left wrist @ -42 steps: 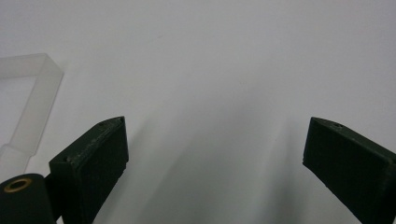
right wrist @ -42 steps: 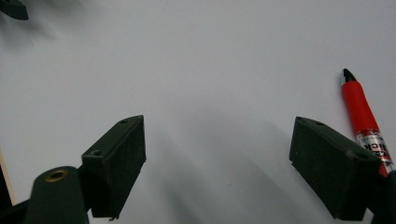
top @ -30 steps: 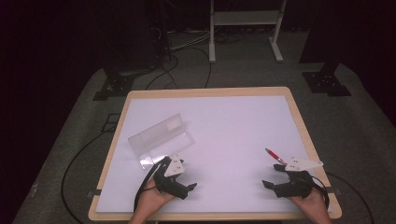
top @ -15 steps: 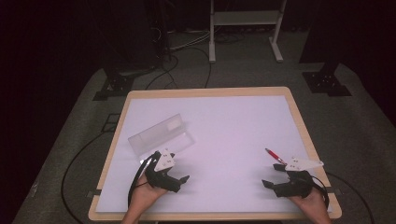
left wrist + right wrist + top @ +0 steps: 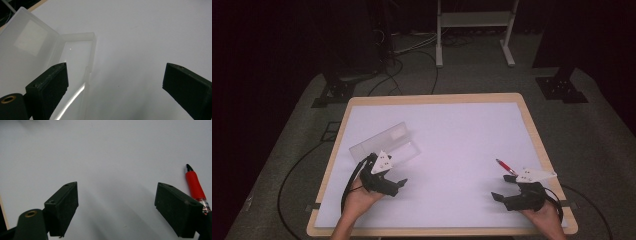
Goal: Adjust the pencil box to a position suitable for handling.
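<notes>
My left tool (image 5: 398, 184) hangs low over the white worktop (image 5: 462, 135) with its jaws spread wide and nothing between them; the clear plastic case (image 5: 384, 145) lies open just ahead and to the left of it, its lid standing up and its tray bare. My right tool (image 5: 498, 197) is likewise wide and empty, and the red pen (image 5: 195, 186) lies on the worktop just beyond its right-hand jaw, tip pointing away. As I judge it, the case is ready but the pen is not yet picked up or put in. Some print shows on the pen's barrel, too cut off to read; the case's pale label looks blank.
</notes>
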{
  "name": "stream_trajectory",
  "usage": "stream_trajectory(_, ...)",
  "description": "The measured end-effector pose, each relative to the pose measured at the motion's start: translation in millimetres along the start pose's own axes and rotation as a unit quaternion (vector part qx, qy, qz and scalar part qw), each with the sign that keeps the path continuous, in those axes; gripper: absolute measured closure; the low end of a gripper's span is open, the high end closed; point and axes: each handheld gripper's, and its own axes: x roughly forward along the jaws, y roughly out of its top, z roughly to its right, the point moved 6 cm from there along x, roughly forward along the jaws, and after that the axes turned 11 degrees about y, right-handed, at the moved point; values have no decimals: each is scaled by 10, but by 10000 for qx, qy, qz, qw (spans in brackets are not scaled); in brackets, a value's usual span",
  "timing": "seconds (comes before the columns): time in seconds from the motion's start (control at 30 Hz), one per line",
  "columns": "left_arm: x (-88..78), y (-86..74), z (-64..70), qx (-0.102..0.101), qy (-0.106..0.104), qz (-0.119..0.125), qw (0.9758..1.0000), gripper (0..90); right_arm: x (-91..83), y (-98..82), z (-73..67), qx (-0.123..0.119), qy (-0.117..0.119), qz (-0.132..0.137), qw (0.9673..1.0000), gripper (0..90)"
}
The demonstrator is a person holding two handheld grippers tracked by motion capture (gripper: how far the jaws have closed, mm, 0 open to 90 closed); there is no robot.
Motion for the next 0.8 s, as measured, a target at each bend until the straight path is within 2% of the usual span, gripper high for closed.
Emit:
stream_trajectory(0.33,42,-46,-184,175,95,-189,9996,134,5,7,-19,-57,19,-30,10000,182)
stream_trajectory(0.4,54,-62,-239,184,100,-266,9994,150,-1,11,-20,-81,18,-23,10000,185)
stream_trajectory(0.67,75,-115,-350,83,74,-294,9995,217,3,18,-25,-86,30,-19,10000,185)
stream_trajectory(0.8,94,-141,-374,122,88,-312,9994,236,8,23,-26,-93,33,-17,9999,185)
